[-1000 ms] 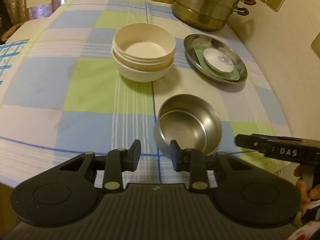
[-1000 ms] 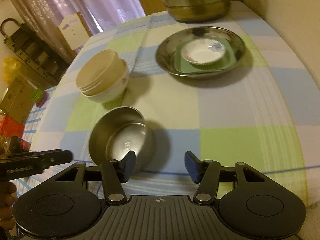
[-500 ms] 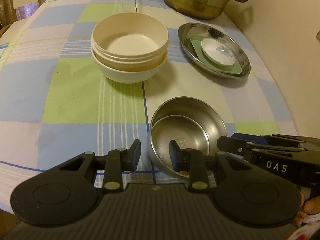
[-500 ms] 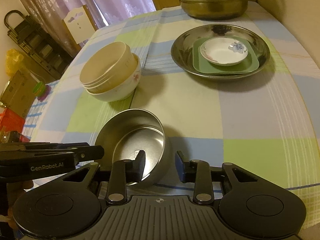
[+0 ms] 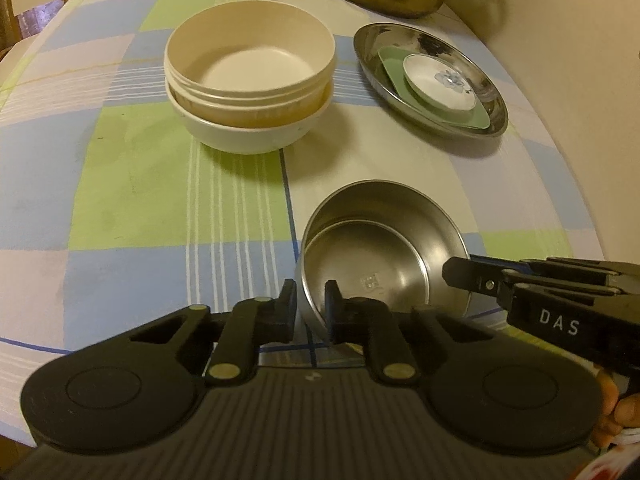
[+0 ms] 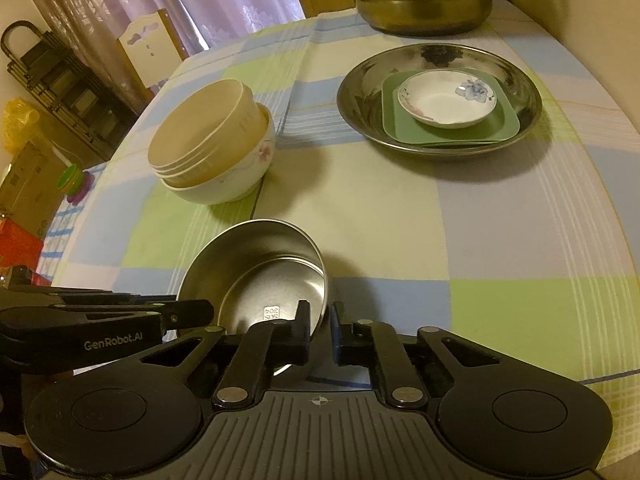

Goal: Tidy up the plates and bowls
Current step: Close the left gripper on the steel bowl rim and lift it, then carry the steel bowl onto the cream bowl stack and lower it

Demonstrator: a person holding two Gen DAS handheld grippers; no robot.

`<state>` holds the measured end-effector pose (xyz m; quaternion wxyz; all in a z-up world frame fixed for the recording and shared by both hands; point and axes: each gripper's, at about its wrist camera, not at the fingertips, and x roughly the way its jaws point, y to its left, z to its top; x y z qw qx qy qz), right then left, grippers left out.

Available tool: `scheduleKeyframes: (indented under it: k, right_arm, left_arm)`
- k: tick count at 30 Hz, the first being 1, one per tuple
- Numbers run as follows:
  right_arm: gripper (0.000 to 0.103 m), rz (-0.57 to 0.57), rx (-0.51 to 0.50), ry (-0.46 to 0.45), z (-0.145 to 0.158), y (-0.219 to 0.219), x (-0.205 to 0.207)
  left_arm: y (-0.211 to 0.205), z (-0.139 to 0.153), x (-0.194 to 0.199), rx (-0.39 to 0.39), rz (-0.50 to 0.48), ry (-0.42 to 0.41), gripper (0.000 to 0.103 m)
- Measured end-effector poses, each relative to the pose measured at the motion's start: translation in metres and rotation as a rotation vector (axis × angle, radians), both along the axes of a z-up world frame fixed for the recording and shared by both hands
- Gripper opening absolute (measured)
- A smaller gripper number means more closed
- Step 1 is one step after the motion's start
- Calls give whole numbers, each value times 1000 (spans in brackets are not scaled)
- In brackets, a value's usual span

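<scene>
Two nested steel bowls [image 5: 400,216] [image 6: 256,256] sit near the table's front edge, the smaller one [image 5: 372,264] lying inside the larger. My left gripper [image 5: 310,300] is shut on the larger bowl's near-left wall, one finger inside and one outside. From the other side my right gripper [image 6: 320,316] straddles the near-right wall. Its jaws are closing and the pads look pressed on the steel. Each gripper shows side-on in the other's view: the right gripper [image 5: 460,276] and the left gripper [image 6: 200,308]. Farther back stands a stack of cream bowls [image 5: 250,80] [image 6: 208,140].
At the back right a steel plate [image 5: 496,116] [image 6: 440,52] holds a green square plate [image 6: 504,128] and a white flowered dish [image 6: 444,104]. A large metal pot [image 6: 420,0] stands at the far edge by the wall. Chairs and boxes lie beyond the table's left side.
Both grippers came forward and down onto the steel bowls. Each went from open to closed on the bowl's wall, the left on one side and the right on the other.
</scene>
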<state>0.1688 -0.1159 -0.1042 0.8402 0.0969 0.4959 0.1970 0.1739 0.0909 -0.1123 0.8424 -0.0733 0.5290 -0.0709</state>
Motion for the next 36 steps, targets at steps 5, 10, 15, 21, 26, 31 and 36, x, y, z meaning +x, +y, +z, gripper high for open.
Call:
scheduleKeyframes:
  k: [5,10,15,21,26,31,36]
  right_arm:
    - [9,0,-7,-3,1,1,0]
    - [9,3,-5,-18,8,1,-3]
    - [9,9,8,-28,19,2,-7]
    - [9,29,21,-54,38,7,-11]
    - [9,47,35,-80,53,13,-10]
    - [9,67,53,-109,70,21,-6]
    - [9,79,76,-133,81,29,4]
  left_arm:
    - [-5,0,-2,30,-18,-7,10]
    - [-4,6,-5,26,-19,-17,10]
    - [-1,20,-11,31,-15,-43,10]
    - [6,38,-17,29,6,-68,10]
    - [12,57,-22,31,29,-111,10]
    - [21,75,-25,33,55,-151,10]
    - [31,88,-20,36,83,-183,10]
